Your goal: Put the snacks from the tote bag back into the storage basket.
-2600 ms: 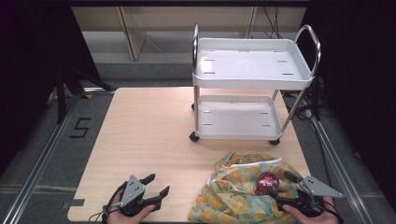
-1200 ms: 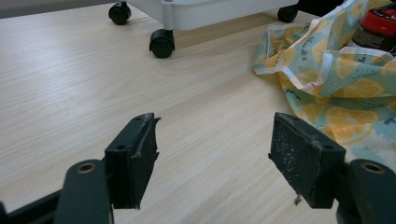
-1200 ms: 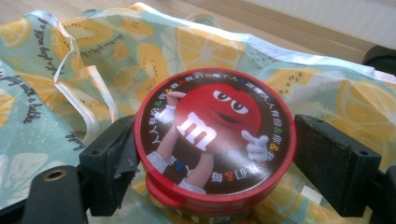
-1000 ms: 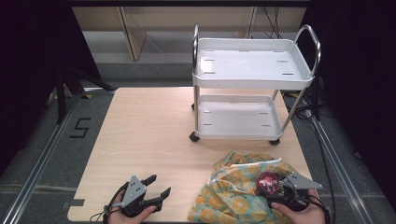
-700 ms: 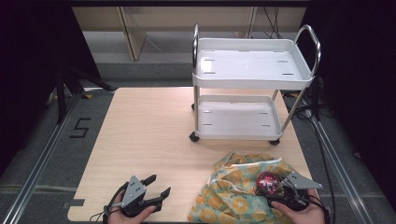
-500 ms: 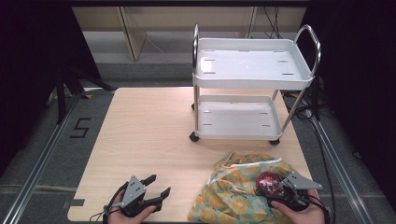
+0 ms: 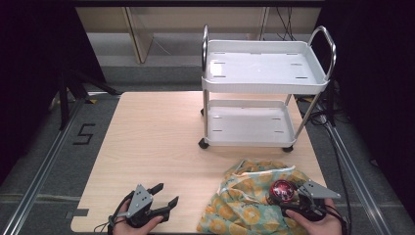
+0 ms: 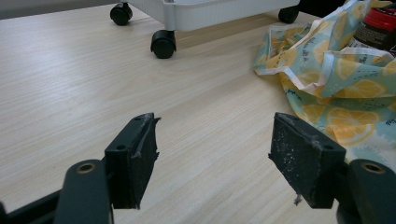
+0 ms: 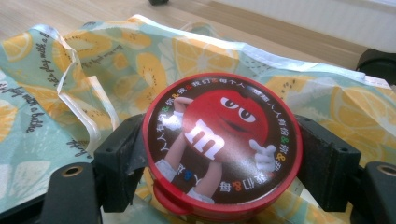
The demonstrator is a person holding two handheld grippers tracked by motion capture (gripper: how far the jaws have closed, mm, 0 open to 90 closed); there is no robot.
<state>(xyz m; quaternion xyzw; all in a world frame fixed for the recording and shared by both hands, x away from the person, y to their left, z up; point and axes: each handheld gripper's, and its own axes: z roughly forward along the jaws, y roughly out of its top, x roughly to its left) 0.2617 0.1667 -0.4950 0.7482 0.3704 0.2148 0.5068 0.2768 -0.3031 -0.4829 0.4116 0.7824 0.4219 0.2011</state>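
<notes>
Red tin (image 9: pixel 222 147) shifted left, lid up

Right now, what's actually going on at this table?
A person holds a gripper in each hand at the near edge of the wooden table. The right gripper is shut on a round red candy tin, its fingers pressing the tin's sides, just above a lemon-print fabric bag that lies crumpled on the table. The left gripper is open and holds nothing, low over bare wood. A white two-tier cart stands at the far right with both shelves bare.
</notes>
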